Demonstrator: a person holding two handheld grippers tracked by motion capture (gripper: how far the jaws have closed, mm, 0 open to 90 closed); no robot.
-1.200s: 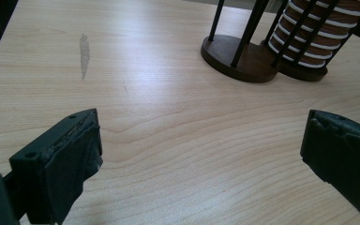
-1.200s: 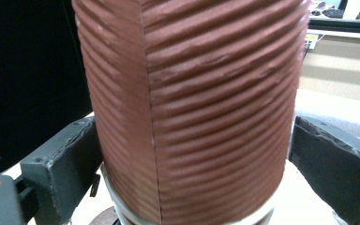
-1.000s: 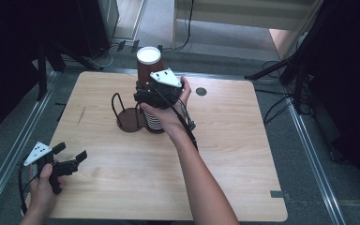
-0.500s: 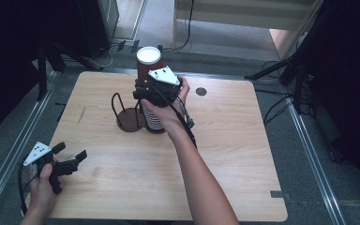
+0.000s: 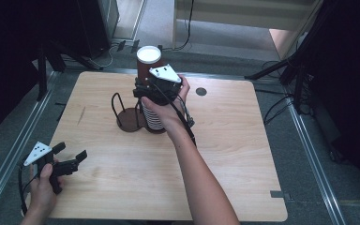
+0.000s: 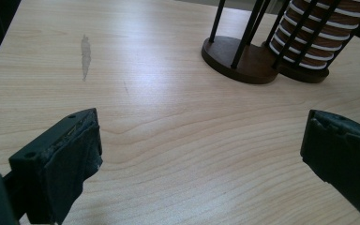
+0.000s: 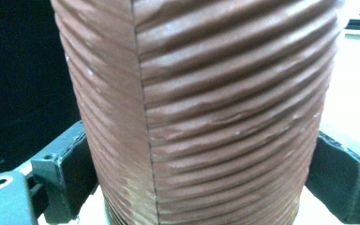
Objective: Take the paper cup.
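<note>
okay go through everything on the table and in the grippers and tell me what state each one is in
Brown ribbed cup: upright, gripped between the right gripper's jaws, top of the stack.
Cup stack: upright in its wire holder.
Second holder: holds no cups, beside the stack.
Right gripper: shut on the cup.
Left gripper: open, holding nothing, near the table's edge.

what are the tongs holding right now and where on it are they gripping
The right tongs clamp the brown ribbed cup across its side wall, one jaw on each flank. The left tongs are open and hold nothing.

Lab or studio recording bay: lone wooden table [image 5: 243, 154], metal floor rails [image 5: 309, 145], black stands [image 5: 304, 61], loose cables [image 5: 272, 108]
</note>
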